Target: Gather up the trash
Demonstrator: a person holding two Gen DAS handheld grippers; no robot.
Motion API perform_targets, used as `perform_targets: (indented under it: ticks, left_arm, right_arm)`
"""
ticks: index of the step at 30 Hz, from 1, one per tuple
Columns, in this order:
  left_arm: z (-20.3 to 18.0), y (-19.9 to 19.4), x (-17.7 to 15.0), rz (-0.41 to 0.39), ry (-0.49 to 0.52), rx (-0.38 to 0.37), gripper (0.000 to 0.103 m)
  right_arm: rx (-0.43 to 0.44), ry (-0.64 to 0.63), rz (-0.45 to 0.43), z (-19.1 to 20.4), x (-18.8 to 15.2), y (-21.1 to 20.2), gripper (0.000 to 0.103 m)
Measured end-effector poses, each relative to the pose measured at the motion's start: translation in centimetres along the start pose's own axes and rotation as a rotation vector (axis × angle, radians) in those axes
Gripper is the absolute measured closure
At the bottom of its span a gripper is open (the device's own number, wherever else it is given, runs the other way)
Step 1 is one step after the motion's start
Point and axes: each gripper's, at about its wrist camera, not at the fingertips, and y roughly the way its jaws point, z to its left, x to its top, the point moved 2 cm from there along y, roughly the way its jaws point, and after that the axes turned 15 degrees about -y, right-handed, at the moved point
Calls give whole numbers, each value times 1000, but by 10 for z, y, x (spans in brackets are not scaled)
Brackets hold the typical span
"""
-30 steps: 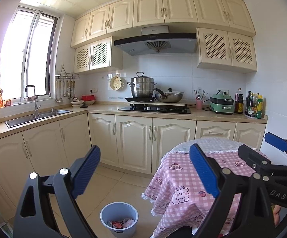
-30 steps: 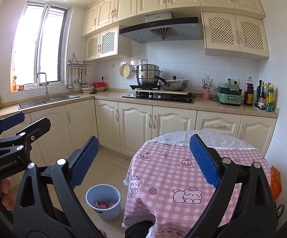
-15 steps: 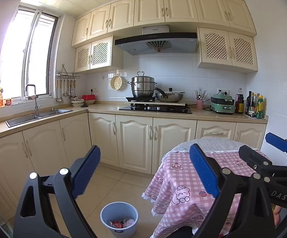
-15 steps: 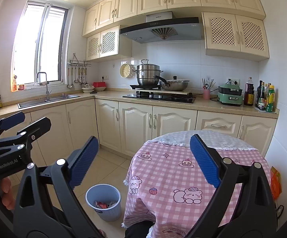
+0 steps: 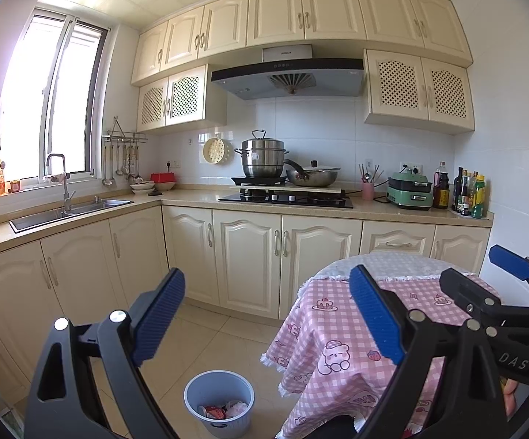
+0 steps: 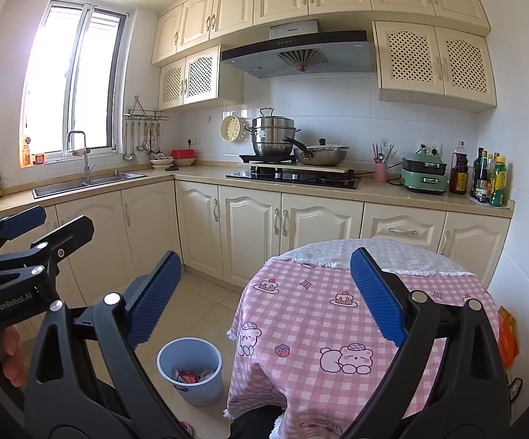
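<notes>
A small grey-blue bin (image 5: 219, 400) (image 6: 190, 369) stands on the tiled floor left of the round table, with several crumpled wrappers (image 5: 222, 410) (image 6: 191, 376) inside. My left gripper (image 5: 267, 316) is open with nothing between its blue pads, held high above the bin. My right gripper (image 6: 266, 298) is open and empty too, over the near edge of the table with the pink checked cloth (image 6: 341, 303) (image 5: 341, 351). Each gripper shows at the side of the other's view: the right one (image 5: 498, 278), the left one (image 6: 41, 226). No trash lies on the cloth.
Cream base cabinets (image 5: 249, 256) run along the back and left under a counter with a sink (image 5: 67, 212), a hob with pots (image 5: 286, 194), a green cooker (image 5: 410, 190) and bottles (image 5: 469, 197). An orange packet (image 6: 507, 333) hangs right of the table. Tiled floor (image 5: 206, 336) lies between table and cabinets.
Almost nothing differs; both views have shifted very slightly and both grippers stay open and empty.
</notes>
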Motion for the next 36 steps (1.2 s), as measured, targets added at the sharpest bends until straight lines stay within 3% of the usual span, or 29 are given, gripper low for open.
perform_targets:
  ticks: [36]
  left_arm:
    - [3,1,-7,15,-1,2,14]
  right_arm:
    - [11,-2,18,2,-9,3,11]
